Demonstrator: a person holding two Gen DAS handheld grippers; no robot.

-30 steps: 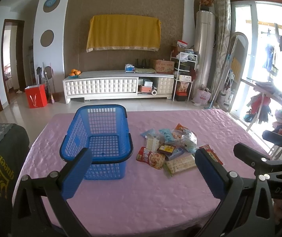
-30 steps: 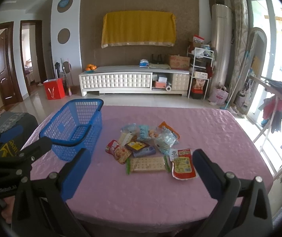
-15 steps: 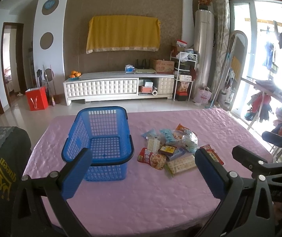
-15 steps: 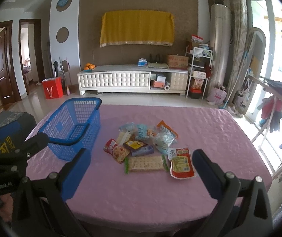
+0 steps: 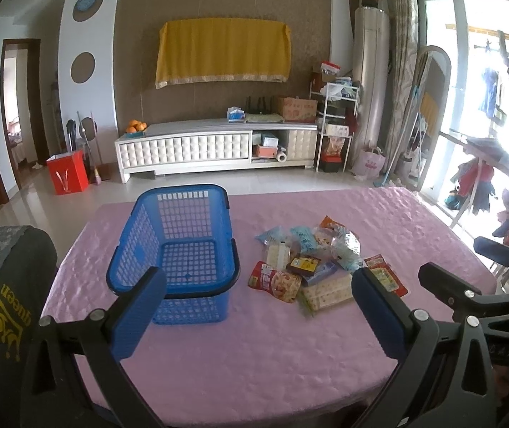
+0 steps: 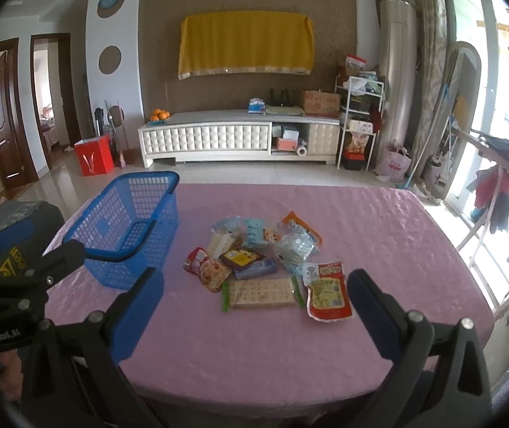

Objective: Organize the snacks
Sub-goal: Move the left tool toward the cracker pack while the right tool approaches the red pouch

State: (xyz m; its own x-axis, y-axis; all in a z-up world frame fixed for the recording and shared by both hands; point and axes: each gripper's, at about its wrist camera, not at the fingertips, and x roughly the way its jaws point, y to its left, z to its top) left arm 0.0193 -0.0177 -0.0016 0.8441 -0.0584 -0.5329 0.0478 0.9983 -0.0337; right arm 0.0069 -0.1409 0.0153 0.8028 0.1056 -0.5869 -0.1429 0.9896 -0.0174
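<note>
An empty blue plastic basket (image 5: 179, 246) stands on the left of the pink table (image 5: 254, 356); it also shows in the right wrist view (image 6: 126, 228). A heap of several snack packets (image 5: 311, 264) lies to its right, among them a cracker pack (image 6: 261, 292) and a red pouch (image 6: 327, 292). My left gripper (image 5: 258, 321) is open and empty, above the table's near part. My right gripper (image 6: 254, 314) is open and empty, short of the cracker pack.
A dark chair back (image 5: 1, 306) stands at the table's left side. Behind the table are a white TV cabinet (image 5: 215, 146), a red bag (image 5: 67, 173) on the floor, and a clothes rack (image 5: 497, 178) at the right.
Both grippers have drifted slightly forward and up, so the basket and snacks sit a little lower in view. Nothing on the table has moved.
</note>
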